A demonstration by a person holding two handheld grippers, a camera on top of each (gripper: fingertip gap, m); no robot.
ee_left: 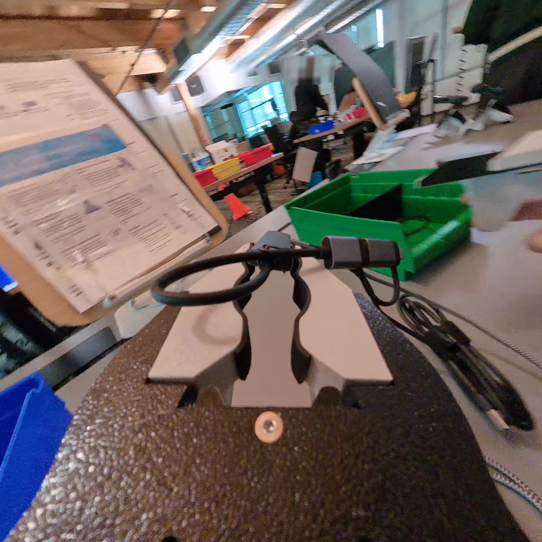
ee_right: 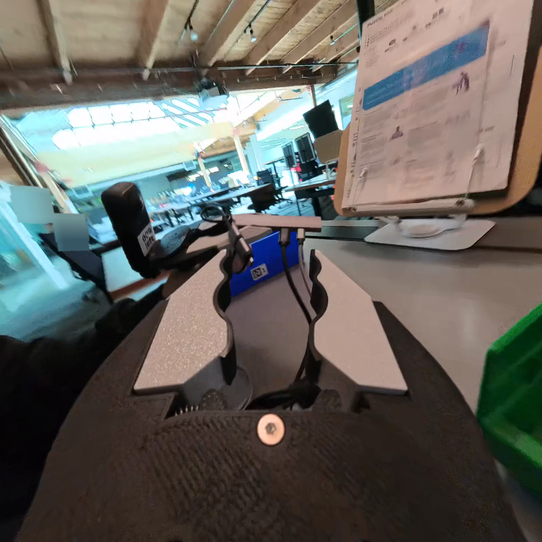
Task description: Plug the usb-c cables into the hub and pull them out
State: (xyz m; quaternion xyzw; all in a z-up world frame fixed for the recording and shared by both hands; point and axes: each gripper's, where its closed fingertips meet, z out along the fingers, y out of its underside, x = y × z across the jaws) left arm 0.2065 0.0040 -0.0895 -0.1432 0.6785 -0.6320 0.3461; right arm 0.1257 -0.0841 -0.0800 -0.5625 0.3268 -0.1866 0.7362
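Observation:
My left gripper (ee_left: pixel 272 262) is shut on the end of a flat grey hub (ee_left: pixel 274 239) and holds it above the table. The hub's own black lead loops over the fingers and ends in a grey plug (ee_left: pixel 360 252). In the right wrist view the hub (ee_right: pixel 278 221) is a grey bar in the air. Two usb-c cables, one black (ee_right: pixel 284 239) and one braided (ee_right: pixel 301 234), are plugged into its underside. They hang down between the fingers of my open right gripper (ee_right: pixel 269 261), just below the hub. The left gripper's body (ee_right: pixel 126 225) shows at the left.
A green bin (ee_left: pixel 352 217) stands on the grey table (ee_left: pixel 484 293), right of the hub. A bundled black cable (ee_left: pixel 457 352) lies on the table. A blue bin (ee_right: pixel 264 264) is behind the hub. A document stand (ee_right: pixel 425 117) stands at the table's back. Tip to tip, the grippers are about 12 cm apart.

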